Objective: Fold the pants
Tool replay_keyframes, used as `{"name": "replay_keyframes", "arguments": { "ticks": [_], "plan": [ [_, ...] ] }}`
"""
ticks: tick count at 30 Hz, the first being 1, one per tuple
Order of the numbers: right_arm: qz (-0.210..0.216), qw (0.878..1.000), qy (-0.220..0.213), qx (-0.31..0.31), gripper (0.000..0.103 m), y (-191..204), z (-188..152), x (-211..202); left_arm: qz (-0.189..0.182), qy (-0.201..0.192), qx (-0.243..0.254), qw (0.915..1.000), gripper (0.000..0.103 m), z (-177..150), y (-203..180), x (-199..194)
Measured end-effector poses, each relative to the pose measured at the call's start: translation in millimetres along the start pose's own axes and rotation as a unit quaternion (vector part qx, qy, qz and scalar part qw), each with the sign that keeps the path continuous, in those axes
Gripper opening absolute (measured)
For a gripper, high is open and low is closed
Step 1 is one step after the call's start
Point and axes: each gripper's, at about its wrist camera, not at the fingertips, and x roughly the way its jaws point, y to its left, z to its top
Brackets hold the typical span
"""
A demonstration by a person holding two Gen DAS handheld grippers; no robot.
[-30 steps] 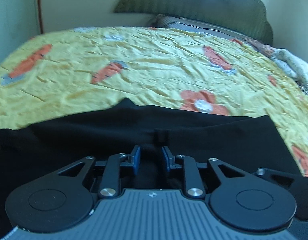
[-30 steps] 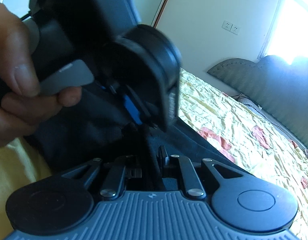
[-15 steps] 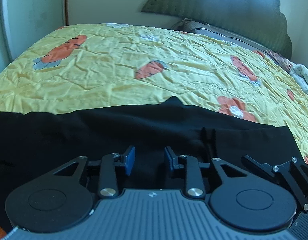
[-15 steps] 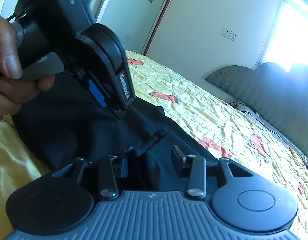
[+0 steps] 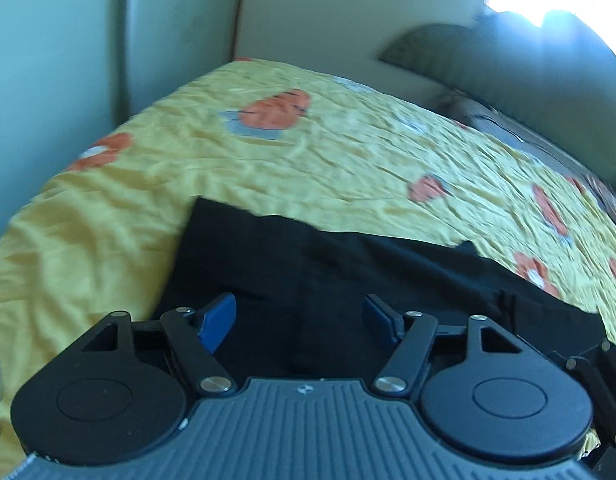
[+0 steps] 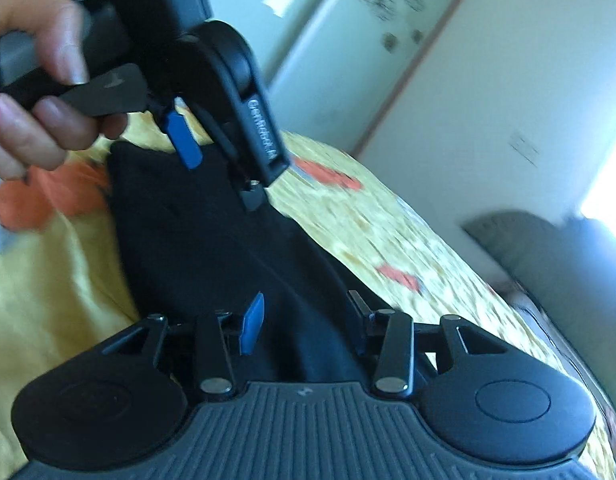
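Black pants [image 5: 347, 272] lie flat in a long strip on the yellow flowered bedspread [image 5: 308, 160]. My left gripper [image 5: 300, 308] hovers over their left end. Its jaws are opening wide and pinch nothing; the cloth lies below them. In the right wrist view a hand [image 6: 32, 80] holds that gripper, whose blue pad [image 6: 184, 140] stands just above the end of the pants [image 6: 196, 240]. My right gripper [image 6: 304, 312] sits low over the pants with its jaws part way apart. Dark cloth runs between them, and the pads do not press on it.
The bedspread's left edge [image 5: 36, 240] drops off near a pale wardrobe door [image 5: 68, 60]. A dark padded headboard [image 5: 507, 60] and pillows stand at the far right. Black linkage of the other gripper [image 5: 591, 376] shows at the lower right.
The left gripper has slid left along the pants to their end and its jaws have spread. The right gripper, shut on cloth a second ago, has parted its jaws and followed leftward.
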Motion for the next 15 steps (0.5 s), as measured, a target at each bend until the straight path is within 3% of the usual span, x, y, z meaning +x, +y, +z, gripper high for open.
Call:
{"name": "replay_keyframes", "arguments": {
  "ticks": [7,11,15],
  "plan": [
    [0.061,0.997,-0.04,-0.017,0.043,33.3,24.9,1.8,-0.019,0.017,-0.115,0.993,0.072,-6.8,62.0,-19.6],
    [0.089,0.995,-0.037,-0.04,0.043,47.8,33.7,19.1,-0.057,0.041,-0.182,0.9807,0.072,-16.1,90.3,-24.3],
    [0.109,0.992,-0.023,-0.062,0.043,61.8,32.6,31.8,-0.081,0.067,-0.218,0.9702,0.072,-21.8,102.3,-17.0]
  ]
}}
